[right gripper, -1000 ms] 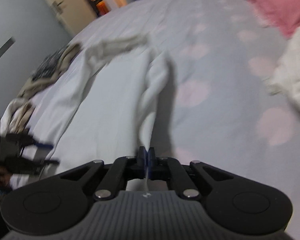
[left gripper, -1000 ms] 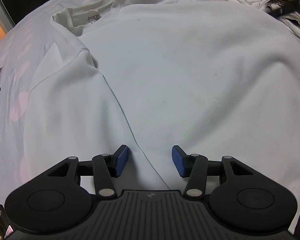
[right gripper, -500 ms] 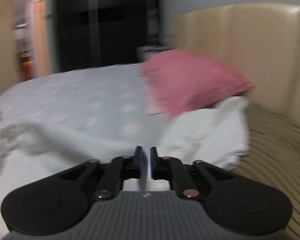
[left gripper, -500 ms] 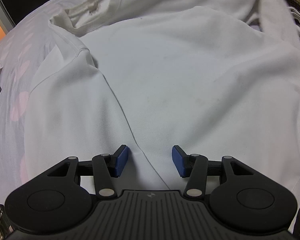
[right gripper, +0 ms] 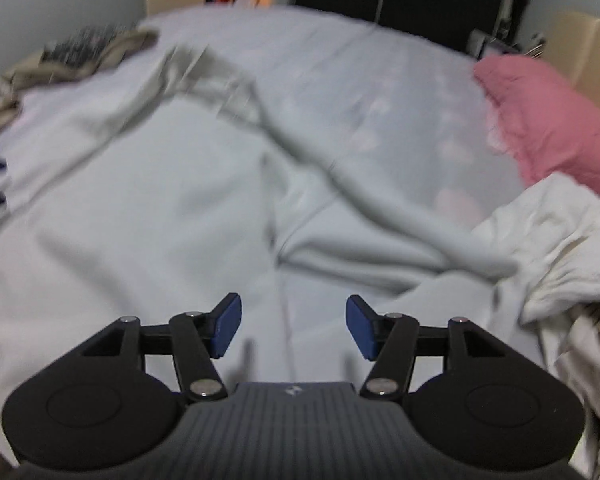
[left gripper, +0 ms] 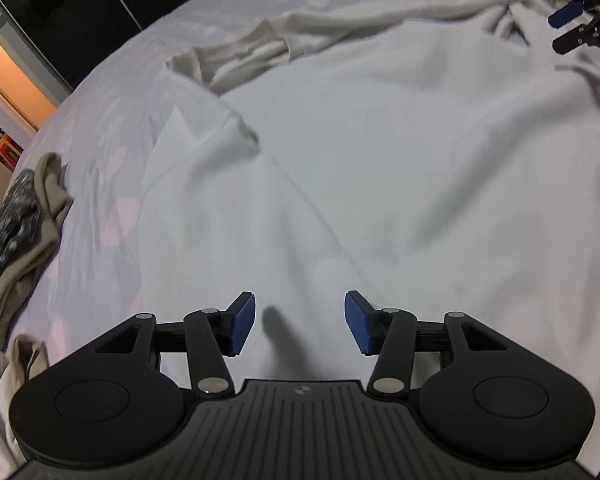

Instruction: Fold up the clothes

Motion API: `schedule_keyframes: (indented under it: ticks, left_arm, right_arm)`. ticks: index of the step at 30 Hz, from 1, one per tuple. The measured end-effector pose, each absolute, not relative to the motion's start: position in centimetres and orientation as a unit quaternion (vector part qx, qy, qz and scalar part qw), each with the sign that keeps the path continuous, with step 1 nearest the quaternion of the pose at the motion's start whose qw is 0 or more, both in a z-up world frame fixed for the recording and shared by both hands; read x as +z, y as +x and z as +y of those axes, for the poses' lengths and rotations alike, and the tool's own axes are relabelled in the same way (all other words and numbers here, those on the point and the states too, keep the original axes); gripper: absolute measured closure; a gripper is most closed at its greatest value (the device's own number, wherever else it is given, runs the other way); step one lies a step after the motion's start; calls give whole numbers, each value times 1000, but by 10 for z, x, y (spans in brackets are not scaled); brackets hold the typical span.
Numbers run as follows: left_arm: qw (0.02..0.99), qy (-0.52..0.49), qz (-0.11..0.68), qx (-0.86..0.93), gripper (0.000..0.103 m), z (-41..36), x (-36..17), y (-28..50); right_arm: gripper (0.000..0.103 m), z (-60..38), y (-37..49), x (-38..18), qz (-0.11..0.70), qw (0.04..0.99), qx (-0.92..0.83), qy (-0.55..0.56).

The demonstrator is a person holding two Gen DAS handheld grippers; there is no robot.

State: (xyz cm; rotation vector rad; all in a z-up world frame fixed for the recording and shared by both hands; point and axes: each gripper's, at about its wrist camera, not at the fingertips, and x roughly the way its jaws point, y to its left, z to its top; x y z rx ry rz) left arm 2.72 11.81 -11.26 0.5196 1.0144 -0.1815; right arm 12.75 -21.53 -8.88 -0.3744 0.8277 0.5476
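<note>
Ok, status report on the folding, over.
Left tool open, empty. Right tool just opened, nothing between pads. White sweatshirt spread on bed, sleeve crumpled. White clothes pile alongside.

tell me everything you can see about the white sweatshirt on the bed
The white sweatshirt is a soft, fleecy-looking garment spread over the pale bedsheet. Its ribbed collar lies rumpled at the far end, one sleeve is folded in over the body, and the other trails in a twisted ridge toward a heap of white laundry. Neither gripper holds it.

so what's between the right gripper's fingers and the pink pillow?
In the right wrist view: the white sweatshirt's sleeve, then spotted bedsheet, between the right gripper and the pink pillow. Its jaws just opened, nothing between them.
</note>
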Motion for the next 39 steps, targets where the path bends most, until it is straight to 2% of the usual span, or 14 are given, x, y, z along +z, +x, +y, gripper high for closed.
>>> schedule_keyframes:
  ticks: [5, 9, 11, 13, 15, 19, 23, 24, 25, 26, 30, 34, 39]
  left_arm:
    - [826, 267, 488, -95, 51, 118, -126, 14]
    - [831, 233, 495, -100, 59, 121, -128, 18]
    - [839, 213, 492, -89, 59, 123, -120, 21]
    - [849, 199, 483, -77, 51, 120, -111, 21]
    - [850, 188, 486, -78, 47, 114, -110, 19]
    - [843, 179, 499, -93, 47, 100, -119, 12]
    - [832, 216, 500, -103, 48, 91, -128, 10]
    - [830, 222, 501, -106, 59, 91, -129, 10]
    - [830, 216, 503, -109, 88, 94, -129, 9]
    - [831, 210, 503, -112, 103, 100, -125, 10]
    - [843, 196, 490, -104, 103, 136, -99, 25]
    - [870, 152, 468, 19, 103, 219, -63, 42]
    - [870, 130, 439, 184, 103, 326, -47, 51]
  right_arm:
    - [42, -212, 125, -94, 411, 853, 265, -182]
    - [42, -201, 114, -103, 413, 849, 271, -189]
    - [42, -196, 109, -105, 411, 846, 276, -196]
    - [42, -192, 107, -106, 408, 844, 281, -206]
    - [42, -190, 105, -108, 407, 841, 286, -211]
    - [42, -187, 102, -112, 409, 837, 288, -220]
    - [42, -187, 99, -116, 409, 835, 292, -224]
    - [41, -187, 99, -117, 410, 835, 292, -223]
    - [41, -188, 98, -118, 411, 834, 293, -223]
    - [41, -188, 98, -119, 412, 833, 292, -224]
    - [41, -188, 96, -119, 407, 834, 293, -232]
    - [40, -188, 95, -120, 406, 833, 294, -233]
    - [40, -184, 94, -119, 408, 831, 293, -238]
